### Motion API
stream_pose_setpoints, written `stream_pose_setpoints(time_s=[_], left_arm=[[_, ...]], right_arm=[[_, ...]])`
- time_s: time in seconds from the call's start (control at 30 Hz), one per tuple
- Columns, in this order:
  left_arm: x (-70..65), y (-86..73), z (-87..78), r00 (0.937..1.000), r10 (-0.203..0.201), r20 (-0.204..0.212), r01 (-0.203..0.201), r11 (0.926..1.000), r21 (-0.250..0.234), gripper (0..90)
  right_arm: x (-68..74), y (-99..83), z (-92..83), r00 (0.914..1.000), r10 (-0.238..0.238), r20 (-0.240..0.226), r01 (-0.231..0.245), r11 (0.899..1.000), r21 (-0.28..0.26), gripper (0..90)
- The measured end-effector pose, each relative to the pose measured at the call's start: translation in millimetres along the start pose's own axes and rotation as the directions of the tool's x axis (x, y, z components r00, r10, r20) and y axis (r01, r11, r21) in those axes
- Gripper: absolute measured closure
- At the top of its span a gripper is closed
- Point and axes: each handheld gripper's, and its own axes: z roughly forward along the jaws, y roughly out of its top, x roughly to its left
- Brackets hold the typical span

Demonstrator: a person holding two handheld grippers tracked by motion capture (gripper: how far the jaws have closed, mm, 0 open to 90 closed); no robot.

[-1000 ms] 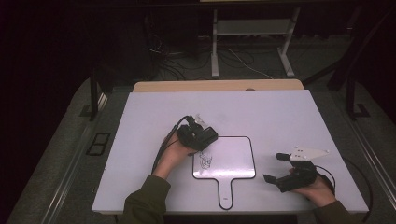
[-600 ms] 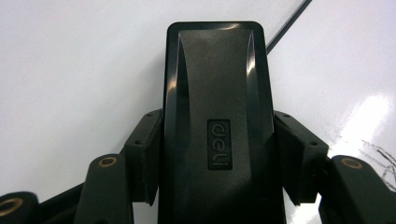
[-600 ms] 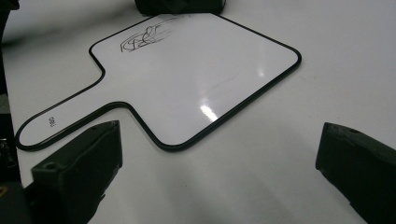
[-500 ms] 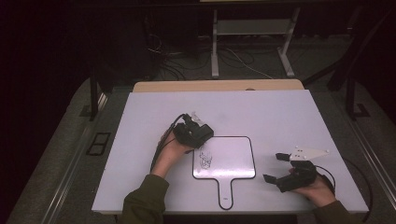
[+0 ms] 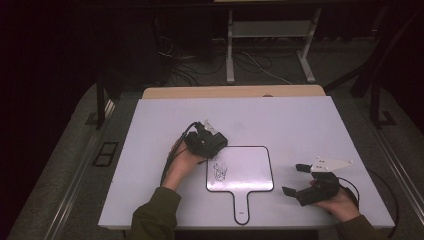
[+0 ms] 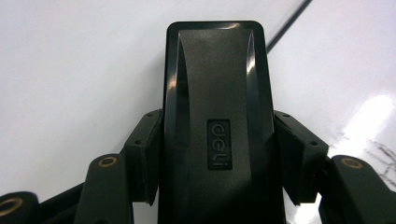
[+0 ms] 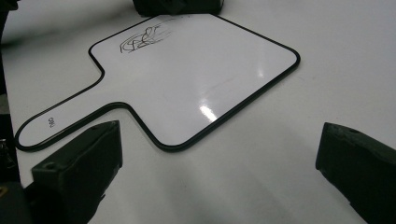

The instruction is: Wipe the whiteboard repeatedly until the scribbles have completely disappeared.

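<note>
Looking down from the high view, I see my left gripper sitting just off the upper left corner of the paddle-shaped whiteboard, which lies flat near the front middle of the white table. In the left gripper view its jaws are clamped on a black eraser block, one pad pressed against each long side, with the block's far end jutting out over the table surface just short of the board's black rim. A scribbled drawing sits on the left part of the board, just beside the eraser and closest to the gripper.

My right gripper rests on the table to the right of the board, clear of its right edge, with the jaws standing wide apart and nothing between them. In the right gripper view the board's rounded corner and its handle lie ahead of the open jaws, not touching them.

For room: the board's handle points toward the front edge of the table and ends close to it. Bare table stretches behind the board up to the far edge, and a wide strip lies open at the left of my left hand. My right hand is near the table's front right corner, with little margin at that side.
</note>
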Motion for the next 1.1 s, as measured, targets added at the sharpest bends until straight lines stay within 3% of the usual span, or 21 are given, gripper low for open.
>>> stream_pose_setpoints(time_s=[0.1,0.27,0.33,0.43,0.53,0.63,0.8,0.97,1.1], left_arm=[[-8.7,3.3,0.8,0.9997,0.026,0.004,-0.026,0.9997,0.004,38.9],[-27.5,8.1,2.7,0.9956,0.063,0.070,-0.063,0.9980,-0.001,38.9],[-29.4,9.3,2.9,0.9951,0.080,0.058,-0.080,0.9968,0.000,38.9],[-19.5,6.3,3.2,0.9981,0.061,0.009,-0.061,0.9981,-0.009,38.9],[-5.7,0.3,1.0,0.9998,0.018,0.003,-0.018,0.9998,-0.011,38.9],[-1.2,-2.3,-0.1,1.0000,-0.001,-0.002,0.001,0.9999,-0.012,38.9],[-8.6,-1.4,-1.5,0.9996,0.027,0.003,-0.027,0.9996,-0.002,38.9],[-20.7,-2.7,-3.4,0.9973,0.048,0.055,-0.048,0.9988,-0.002,38.9],[-15.7,-1.9,-1.4,0.9988,0.043,0.023,-0.043,0.9990,-0.013,38.9]], right_arm=[[-0.1,0.0,0.6,1.0000,-0.003,-0.001,0.003,1.000,0.000,0.0],[0.2,-0.1,0.5,1.0000,0.000,0.002,0.000,1.000,-0.002,0.0],[0.0,-0.1,0.7,1.0000,-0.001,0.001,0.001,1.000,0.000,0.0],[0.4,-0.1,0.3,1.0000,0.001,0.001,-0.001,1.000,0.002,0.0],[0.0,-0.2,0.3,1.0000,0.000,0.002,0.000,1.000,0.000,0.0],[-0.1,-0.2,0.5,1.0000,0.000,0.001,0.000,1.000,-0.002,0.0],[0.0,-0.1,0.3,1.0000,0.001,0.001,-0.001,1.000,-0.002,0.0],[-0.4,-0.1,0.5,1.0000,0.001,0.002,-0.001,1.000,0.000,0.0],[-0.2,-0.1,0.5,1.0000,0.000,0.002,0.000,1.000,0.000,0.0]])
